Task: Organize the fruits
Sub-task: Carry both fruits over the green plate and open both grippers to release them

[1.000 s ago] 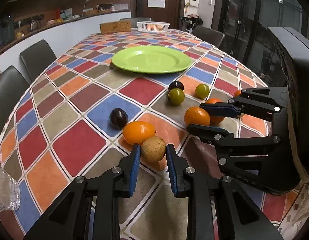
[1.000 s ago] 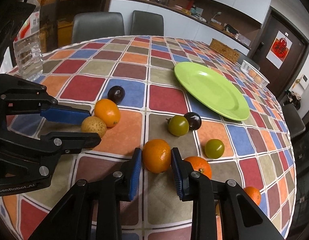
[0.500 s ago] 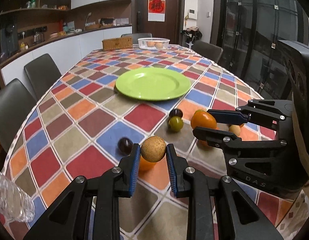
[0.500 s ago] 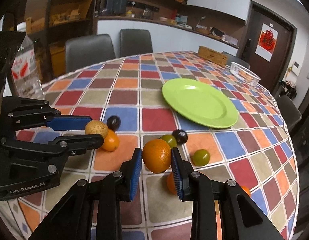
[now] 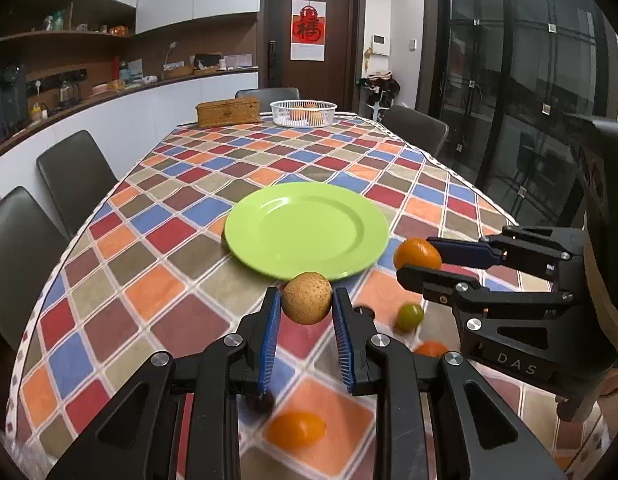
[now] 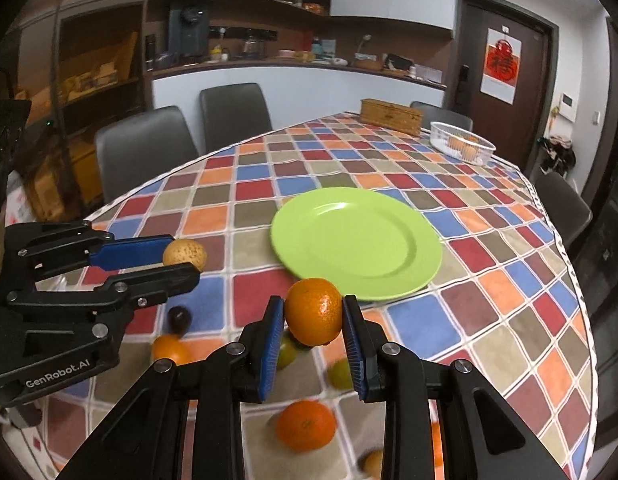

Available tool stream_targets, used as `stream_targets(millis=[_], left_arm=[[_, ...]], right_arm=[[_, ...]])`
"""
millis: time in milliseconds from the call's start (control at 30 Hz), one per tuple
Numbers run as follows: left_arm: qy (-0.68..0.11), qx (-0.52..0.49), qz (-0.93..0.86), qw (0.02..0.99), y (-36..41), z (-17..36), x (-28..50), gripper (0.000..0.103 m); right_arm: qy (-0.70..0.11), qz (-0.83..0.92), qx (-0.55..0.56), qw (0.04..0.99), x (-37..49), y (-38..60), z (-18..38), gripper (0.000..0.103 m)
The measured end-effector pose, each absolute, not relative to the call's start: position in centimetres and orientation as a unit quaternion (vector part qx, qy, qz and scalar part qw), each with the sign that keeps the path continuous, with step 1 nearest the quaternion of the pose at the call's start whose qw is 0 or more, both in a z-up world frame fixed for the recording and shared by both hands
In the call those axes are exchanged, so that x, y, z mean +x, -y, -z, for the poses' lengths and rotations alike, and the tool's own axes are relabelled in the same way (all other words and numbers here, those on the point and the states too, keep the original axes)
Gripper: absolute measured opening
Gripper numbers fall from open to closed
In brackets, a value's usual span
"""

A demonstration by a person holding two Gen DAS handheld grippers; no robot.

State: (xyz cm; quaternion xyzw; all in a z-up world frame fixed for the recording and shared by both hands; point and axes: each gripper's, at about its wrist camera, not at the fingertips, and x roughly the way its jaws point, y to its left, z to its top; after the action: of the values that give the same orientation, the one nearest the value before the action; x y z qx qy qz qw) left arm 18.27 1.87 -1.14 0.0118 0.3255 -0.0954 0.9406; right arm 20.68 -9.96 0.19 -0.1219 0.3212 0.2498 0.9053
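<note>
Brown fruit (image 5: 307,298) pinched in left gripper (image 5: 307,312), orange (image 6: 313,311) pinched in right gripper (image 6: 313,322); both carried in the air just short of the green plate (image 5: 269,256). Risks: round fruit held only at the pad tips could slip out; released high, it rolls off the shallow plate; grippers close together, could bump. Loose fruit (image 6: 305,425) on the tablecloth (image 5: 181,320) below.

"GenRobot.AI", "DAS" on left hand-held gripper (image 6: 181,258), right hand-held gripper (image 5: 419,258)
</note>
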Motion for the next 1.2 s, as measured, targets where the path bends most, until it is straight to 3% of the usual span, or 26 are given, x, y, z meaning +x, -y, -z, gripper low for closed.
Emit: stream_targets(millis=[633, 867, 967, 1200], left_arm=[[-0.441, -0.016, 0.114, 0.890, -1.8, 5.4, 30.9, 0.026], [-0.446, -0.008, 0.112, 0.888, -1.7, 6.0, 31.4, 0.027], [-0.439, -0.002, 0.107, 0.892, -1.7, 5.8, 31.2, 0.038], [-0.421, 0.003, 0.101, 0.901, -2.0, 4.4, 29.4, 0.038]], right_arm=[[-0.430, -0.222, -0.067, 0.873, 32.3, 10.2, 3.5, 0.030], [-0.446, -0.212, -0.052, 0.868, 33.6, 10.4, 4.5, 0.031], [-0.441, -0.209, -0.051, 0.872, 33.4, 10.5, 4.4, 0.032], [-0.418, -0.207, -0.057, 0.883, 31.8, 10.9, 2.8, 0.034]])
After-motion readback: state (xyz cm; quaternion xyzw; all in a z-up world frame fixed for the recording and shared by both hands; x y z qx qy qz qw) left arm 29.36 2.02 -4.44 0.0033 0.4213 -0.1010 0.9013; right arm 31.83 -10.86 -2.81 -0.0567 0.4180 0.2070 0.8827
